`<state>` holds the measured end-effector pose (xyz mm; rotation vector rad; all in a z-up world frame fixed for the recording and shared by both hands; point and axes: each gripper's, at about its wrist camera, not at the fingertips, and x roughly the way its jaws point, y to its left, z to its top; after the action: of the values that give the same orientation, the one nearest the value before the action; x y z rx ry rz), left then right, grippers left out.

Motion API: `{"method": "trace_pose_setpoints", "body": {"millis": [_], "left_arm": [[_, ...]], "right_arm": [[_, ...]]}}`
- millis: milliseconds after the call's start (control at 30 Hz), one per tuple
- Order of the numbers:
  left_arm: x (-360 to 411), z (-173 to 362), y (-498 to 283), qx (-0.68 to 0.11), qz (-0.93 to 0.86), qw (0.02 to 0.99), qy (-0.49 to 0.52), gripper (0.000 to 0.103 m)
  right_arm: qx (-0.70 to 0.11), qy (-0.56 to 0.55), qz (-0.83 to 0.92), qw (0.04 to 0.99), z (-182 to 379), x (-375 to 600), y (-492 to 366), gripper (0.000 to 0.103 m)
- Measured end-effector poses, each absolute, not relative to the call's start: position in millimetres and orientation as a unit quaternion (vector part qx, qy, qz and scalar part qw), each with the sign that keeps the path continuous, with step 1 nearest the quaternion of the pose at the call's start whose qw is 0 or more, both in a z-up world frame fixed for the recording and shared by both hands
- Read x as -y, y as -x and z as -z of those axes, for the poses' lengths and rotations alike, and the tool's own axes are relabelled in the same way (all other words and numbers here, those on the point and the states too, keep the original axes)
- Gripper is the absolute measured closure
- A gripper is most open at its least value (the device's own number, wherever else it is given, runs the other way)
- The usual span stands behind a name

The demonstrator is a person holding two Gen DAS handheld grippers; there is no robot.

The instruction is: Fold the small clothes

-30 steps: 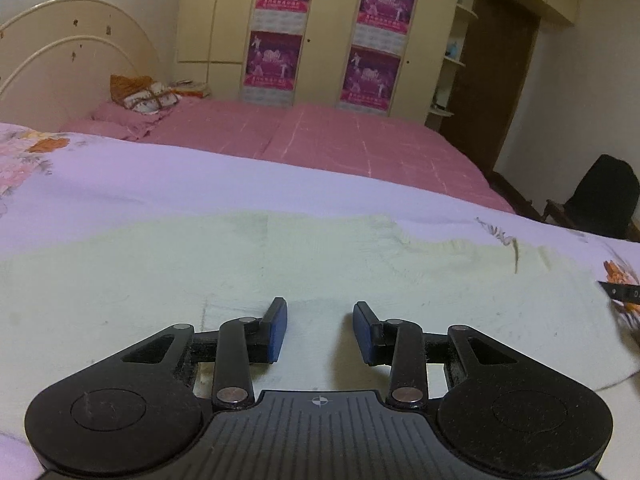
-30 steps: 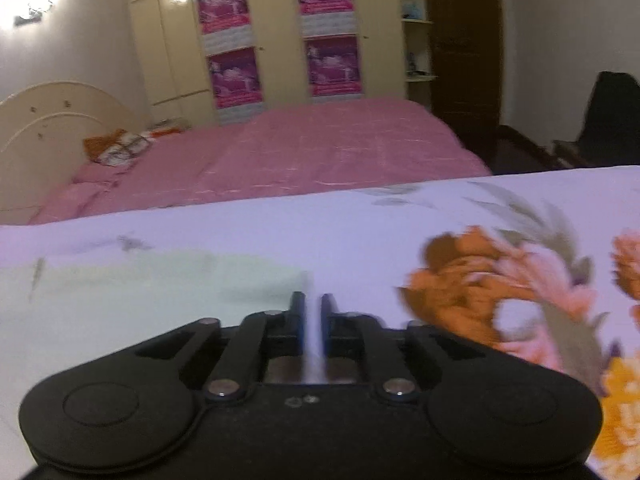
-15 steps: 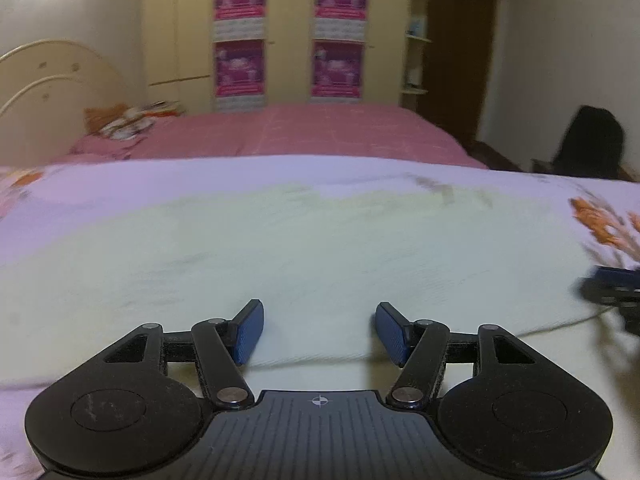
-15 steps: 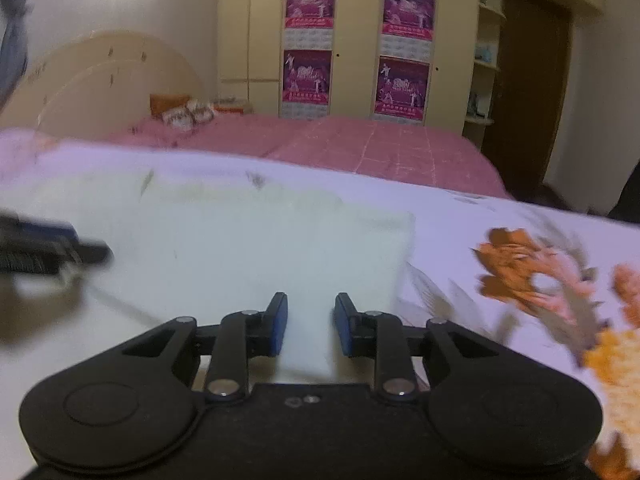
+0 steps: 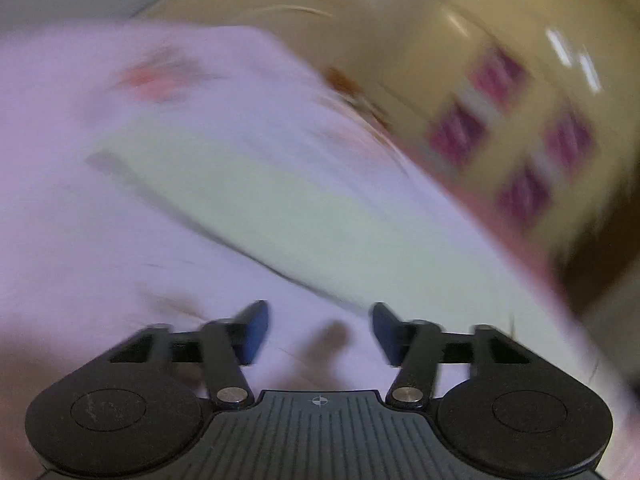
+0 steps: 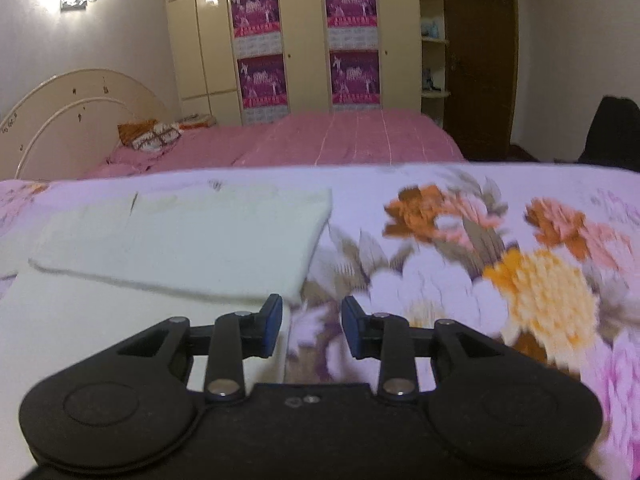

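Observation:
A pale green garment (image 6: 188, 240) lies folded flat on the floral bedsheet (image 6: 480, 248), its folded layer's right edge running down toward my right gripper (image 6: 312, 322). That gripper hovers at the garment's lower right corner, jaws opening, nothing between the blue pads. The left wrist view is heavily blurred and tilted: the same garment (image 5: 256, 192) shows as a slanted pale band ahead of my left gripper (image 5: 318, 332). Its jaws are closing, with only sheet between the pads.
A pink bed (image 6: 340, 140) with pillows (image 6: 154, 136) and a cream headboard (image 6: 72, 108) stands behind. Cream wardrobes carry purple posters (image 6: 352, 36). A dark door (image 6: 480, 60) and a black chair (image 6: 612, 132) are at the right.
My left gripper swept off the garment and rolled, so its view now tilts and blurs. My right gripper opened and backed to the garment's right edge; the garment now shows a folded layer.

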<state>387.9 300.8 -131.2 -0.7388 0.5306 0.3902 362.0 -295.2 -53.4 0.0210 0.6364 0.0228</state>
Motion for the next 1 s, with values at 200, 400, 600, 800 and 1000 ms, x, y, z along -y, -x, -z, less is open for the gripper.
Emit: {"method": "trace_pose_setpoints", "body": {"millis": [200, 400, 600, 800, 1000], "left_arm": [[-370.4, 142.3, -375.2, -0.197, -0.228, 0.831, 0.468, 0.051], [-383.5, 151.3, -394.3, -0.181, -0.255, 0.815, 0.488, 0.055], [-382.7, 143.8, -422.6, -0.229, -0.285, 0.829, 0.423, 0.101], [-340.6, 112.6, -471.5, -0.241, -0.208, 0.888, 0.333, 0.101], [-231.7, 80.6, -520.7, -0.251, -0.096, 0.931, 0.249, 0.101]], "right_arm": [[-0.336, -0.049, -0.014, 0.941, 63.5, 286.3, -357.6, 0.070], [-0.328, -0.056, -0.029, 0.942, 57.4, 269.6, -366.6, 0.071], [-0.332, -0.057, -0.028, 0.941, 58.5, 268.1, -374.6, 0.070], [-0.336, -0.059, -0.026, 0.940, 65.5, 272.1, -378.3, 0.070], [-0.335, -0.065, -0.018, 0.940, 68.6, 278.2, -379.4, 0.070]]}}
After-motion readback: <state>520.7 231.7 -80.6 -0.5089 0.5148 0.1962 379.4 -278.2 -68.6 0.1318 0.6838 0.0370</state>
